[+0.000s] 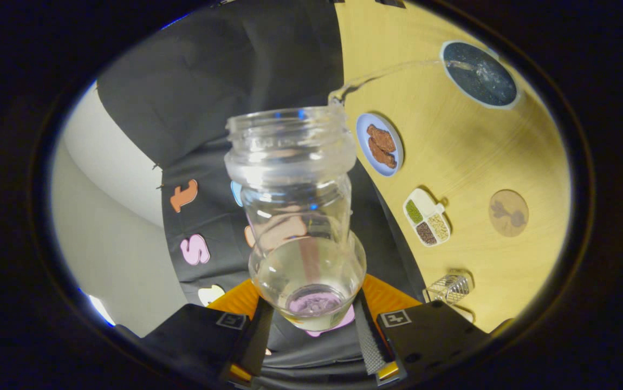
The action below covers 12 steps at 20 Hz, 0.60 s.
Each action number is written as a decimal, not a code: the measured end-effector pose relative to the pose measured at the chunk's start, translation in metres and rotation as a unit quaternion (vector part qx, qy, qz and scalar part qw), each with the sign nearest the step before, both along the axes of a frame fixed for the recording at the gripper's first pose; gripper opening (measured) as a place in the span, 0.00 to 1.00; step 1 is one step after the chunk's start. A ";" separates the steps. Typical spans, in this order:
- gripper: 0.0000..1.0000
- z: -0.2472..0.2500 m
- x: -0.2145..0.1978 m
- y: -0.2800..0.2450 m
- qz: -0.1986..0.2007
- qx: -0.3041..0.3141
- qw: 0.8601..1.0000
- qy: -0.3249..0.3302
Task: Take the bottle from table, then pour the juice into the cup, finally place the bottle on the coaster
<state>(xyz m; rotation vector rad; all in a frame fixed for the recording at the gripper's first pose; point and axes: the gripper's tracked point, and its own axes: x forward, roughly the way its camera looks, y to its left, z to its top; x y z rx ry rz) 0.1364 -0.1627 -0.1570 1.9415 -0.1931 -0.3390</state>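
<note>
A clear open-mouthed bottle sits between my fingers, and my gripper is shut on its lower body. The view is rolled sideways, so the bottle is tipped. A thin clear stream leaves the bottle's rim and arcs into the dark cup with a pale rim on the yellow table. A little pale liquid still lies in the bottle's base. A round cork coaster with a dark print lies on the table, apart from the cup and nearer my fingers.
A blue plate with brown food pieces lies between bottle and cup. A white divided dish of grains sits close to the coaster. A small wire basket stands near my right finger. Black cloth wall lies behind the bottle.
</note>
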 end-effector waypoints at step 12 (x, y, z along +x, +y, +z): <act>0.74 0.003 0.003 -0.008 -0.017 0.027 0.999 -0.012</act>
